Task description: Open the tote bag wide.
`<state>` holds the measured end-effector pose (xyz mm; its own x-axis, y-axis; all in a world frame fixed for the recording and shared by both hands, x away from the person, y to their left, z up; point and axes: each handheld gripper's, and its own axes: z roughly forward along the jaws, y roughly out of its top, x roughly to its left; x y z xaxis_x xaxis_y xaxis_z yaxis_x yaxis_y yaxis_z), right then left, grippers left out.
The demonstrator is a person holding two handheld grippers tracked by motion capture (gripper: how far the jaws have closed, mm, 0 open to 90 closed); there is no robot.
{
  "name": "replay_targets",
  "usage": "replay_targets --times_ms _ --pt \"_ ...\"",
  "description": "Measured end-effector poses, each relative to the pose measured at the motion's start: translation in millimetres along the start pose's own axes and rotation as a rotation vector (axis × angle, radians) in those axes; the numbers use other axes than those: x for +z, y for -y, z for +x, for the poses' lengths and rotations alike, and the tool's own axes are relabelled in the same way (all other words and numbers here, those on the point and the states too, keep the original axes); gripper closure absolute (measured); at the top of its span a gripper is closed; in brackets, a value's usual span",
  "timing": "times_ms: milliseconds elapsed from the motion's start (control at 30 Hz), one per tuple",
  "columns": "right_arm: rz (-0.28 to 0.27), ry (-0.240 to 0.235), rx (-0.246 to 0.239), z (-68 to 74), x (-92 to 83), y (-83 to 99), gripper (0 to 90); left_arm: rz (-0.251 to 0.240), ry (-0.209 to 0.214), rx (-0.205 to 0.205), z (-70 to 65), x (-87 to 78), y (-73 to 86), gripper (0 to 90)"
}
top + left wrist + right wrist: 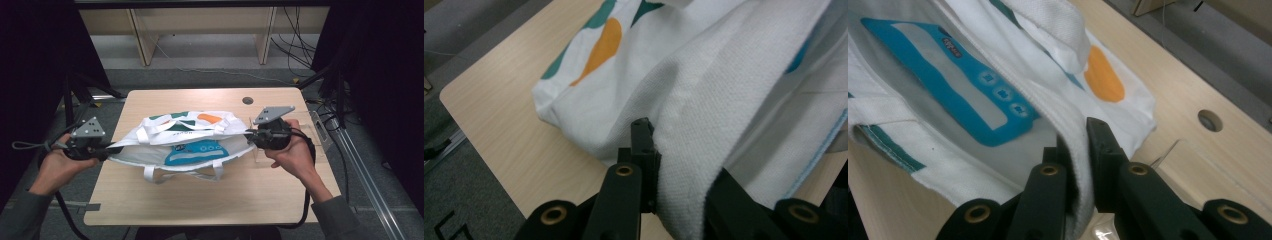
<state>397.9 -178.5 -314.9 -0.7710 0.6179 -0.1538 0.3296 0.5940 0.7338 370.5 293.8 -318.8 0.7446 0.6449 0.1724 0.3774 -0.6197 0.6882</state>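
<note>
A white cloth tote bag (185, 137) with teal and orange patches lies on the wooden table (210, 200), its mouth held open between both hands. Inside it I see a blue packet (195, 152). My left gripper (107, 150) is shut on the bag's left rim, and in the left gripper view the thick white fabric (684, 165) is pinched between the jaws. My right gripper (250, 135) is shut on the bag's right rim; the hem (1073, 165) runs between its jaws, with the blue packet (963, 95) beyond. The bag's handles (185, 172) hang toward the front.
A round hole (247, 100) sits in the table near its far edge. A clear plastic stand (320, 132) is at the right edge behind my right hand. Wooden furniture legs (145, 40) and cables (295, 45) lie beyond the table.
</note>
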Motion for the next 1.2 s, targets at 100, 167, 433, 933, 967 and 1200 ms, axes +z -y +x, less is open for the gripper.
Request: replay_targets --times_ms 100,167,433,933,967,1200 --pt "-0.003 0.002 -0.012 -8.2 -6.0 -14.2 85.9 0.006 0.002 -0.017 3.0 -4.2 -6.9 85.8" --pt "0.001 0.007 -0.012 -11.0 -8.3 -18.8 86.0 -0.004 -0.004 -0.021 6.9 -8.8 -13.6 85.8" --pt "-0.008 0.035 -0.021 -25.2 -26.0 -58.0 86.6 -0.083 -0.067 -0.047 22.6 -36.9 -45.9 86.0" --pt "-0.014 0.017 -0.034 -26.0 -33.5 -76.8 86.8 -0.104 -0.06 -0.056 30.8 -49.0 -47.6 85.9" --pt "-0.014 0.017 -0.034 -26.0 -33.5 -76.8 86.8 -0.098 -0.061 -0.06 30.9 -48.0 -47.5 85.9" --pt "0.006 0.021 -0.037 -24.0 -17.8 -69.0 86.8 -0.028 -0.048 -0.05 34.9 -27.8 -31.6 85.8"
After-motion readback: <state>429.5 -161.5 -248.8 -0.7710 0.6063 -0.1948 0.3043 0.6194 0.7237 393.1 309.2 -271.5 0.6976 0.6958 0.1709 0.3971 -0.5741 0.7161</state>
